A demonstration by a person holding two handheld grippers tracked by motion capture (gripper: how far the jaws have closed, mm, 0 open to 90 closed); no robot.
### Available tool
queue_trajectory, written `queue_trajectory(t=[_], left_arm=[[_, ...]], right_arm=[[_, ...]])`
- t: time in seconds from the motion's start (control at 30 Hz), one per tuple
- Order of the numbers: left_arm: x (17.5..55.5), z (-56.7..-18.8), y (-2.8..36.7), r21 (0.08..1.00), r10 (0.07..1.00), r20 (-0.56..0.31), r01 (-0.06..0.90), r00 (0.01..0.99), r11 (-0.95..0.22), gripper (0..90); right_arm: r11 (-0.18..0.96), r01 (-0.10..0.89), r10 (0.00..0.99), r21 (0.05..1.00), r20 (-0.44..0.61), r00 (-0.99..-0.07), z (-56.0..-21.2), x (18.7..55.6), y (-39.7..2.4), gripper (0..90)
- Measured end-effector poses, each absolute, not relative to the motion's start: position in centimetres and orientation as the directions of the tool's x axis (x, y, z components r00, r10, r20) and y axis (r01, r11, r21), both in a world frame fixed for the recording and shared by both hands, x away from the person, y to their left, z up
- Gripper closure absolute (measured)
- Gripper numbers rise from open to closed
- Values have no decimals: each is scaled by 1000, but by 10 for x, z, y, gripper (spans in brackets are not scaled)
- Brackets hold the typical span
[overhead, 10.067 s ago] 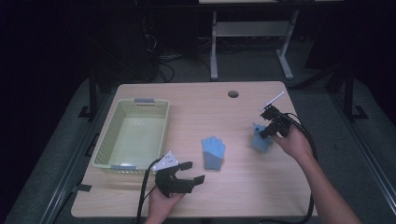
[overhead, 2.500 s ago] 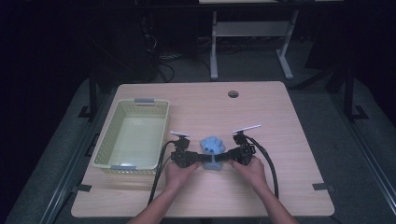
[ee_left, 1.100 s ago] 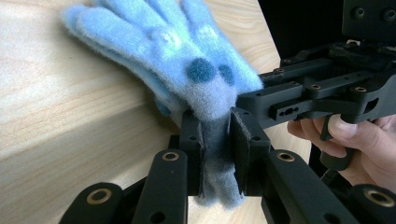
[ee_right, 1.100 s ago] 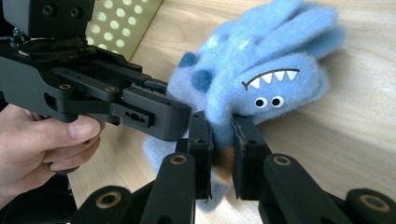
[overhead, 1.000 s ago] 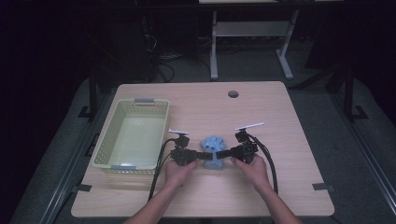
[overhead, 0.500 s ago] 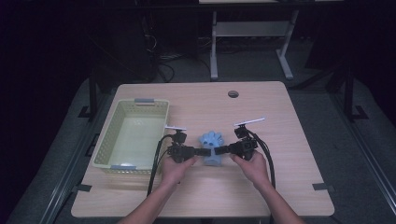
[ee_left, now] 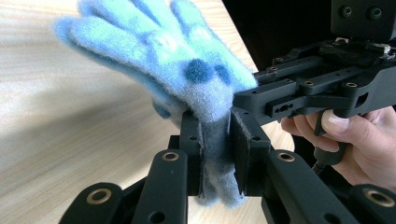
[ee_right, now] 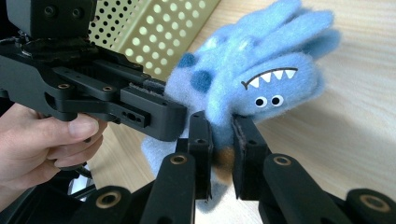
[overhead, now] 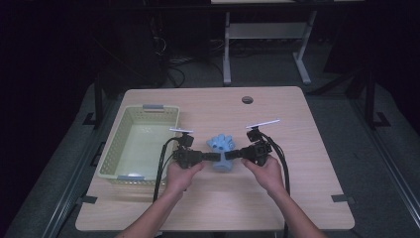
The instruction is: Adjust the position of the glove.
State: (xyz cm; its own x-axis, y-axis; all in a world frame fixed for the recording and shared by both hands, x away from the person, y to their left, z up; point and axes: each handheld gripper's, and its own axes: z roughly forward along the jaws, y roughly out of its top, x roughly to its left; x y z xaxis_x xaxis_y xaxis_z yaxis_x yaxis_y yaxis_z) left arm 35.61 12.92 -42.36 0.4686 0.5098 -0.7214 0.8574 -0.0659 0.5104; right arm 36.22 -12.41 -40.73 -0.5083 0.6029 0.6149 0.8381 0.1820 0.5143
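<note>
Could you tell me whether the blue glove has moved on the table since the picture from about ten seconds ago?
Yes. The blue glove, now clamped between both hand-held grippers, sits nearer the green basket than it did then.

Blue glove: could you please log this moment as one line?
left tongs: shut on blue glove | right tongs: shut on blue glove | glove: pinched from both sides, beside basket

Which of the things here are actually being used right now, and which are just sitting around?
In use:
- blue fuzzy gloves, pinched from both sides
- left gripper, shut on them
- right gripper, shut on them

Sitting around:
- green basket, left of the hands, nothing visible in it
- wooden table
- white stand on the floor behind
</note>
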Motion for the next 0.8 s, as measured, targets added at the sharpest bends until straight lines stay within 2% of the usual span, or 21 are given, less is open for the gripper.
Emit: queue_trajectory(t=[0.8], left_arm=[[360,-396,166,540,498,-716,840,488,-46,758]], right_arm=[[215,811,578,544,598,-555,-380,372,-92,798]])
